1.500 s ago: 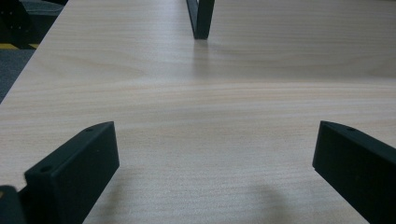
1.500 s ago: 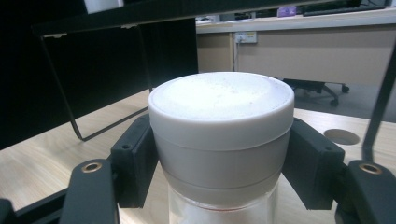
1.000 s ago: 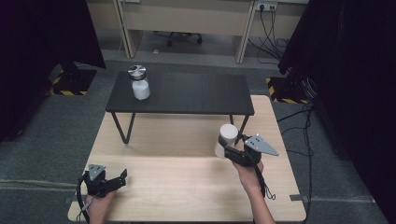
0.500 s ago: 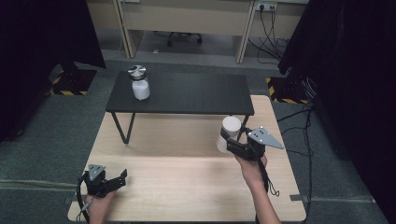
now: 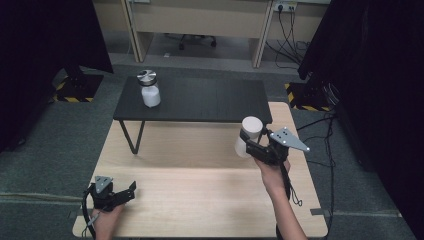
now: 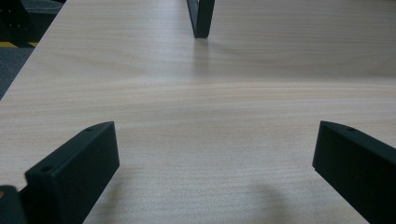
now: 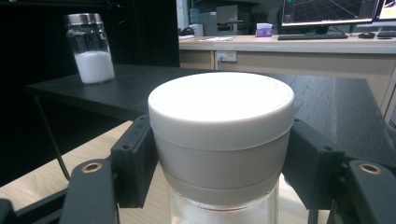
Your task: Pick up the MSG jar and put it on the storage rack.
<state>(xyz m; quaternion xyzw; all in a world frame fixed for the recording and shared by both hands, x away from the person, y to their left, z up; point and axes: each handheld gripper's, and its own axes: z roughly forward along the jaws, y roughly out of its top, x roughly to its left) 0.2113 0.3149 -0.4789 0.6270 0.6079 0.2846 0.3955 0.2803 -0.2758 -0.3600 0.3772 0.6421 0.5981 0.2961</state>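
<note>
My right gripper (image 5: 250, 142) is shut on a jar with a white lid (image 5: 248, 136), held upright in the air near the right end of the black bench (image 5: 200, 102). In the right gripper view both jaws press the jar with the white lid (image 7: 221, 135) just under its cap. A second jar with a metal lid (image 5: 149, 88), partly filled with white powder, stands on the bench's left end; the same jar with a metal lid (image 7: 90, 47) shows at far left from the right gripper. My left gripper (image 5: 127, 192) rests open on the wooden table's near left corner, its jaws wide apart (image 6: 215, 158) with nothing between them.
The light wooden table (image 5: 200, 200) spreads bare between the two hands. The low black bench stands on its far half, one leg (image 6: 201, 18) ahead of the left gripper. Cables (image 5: 320, 120) lie on the floor at right; dark curtains flank both sides.
The right gripper has risen with the white-lidded jar, lifting it from near the tabletop to about the height of the bench top. The left gripper has stayed in place.
</note>
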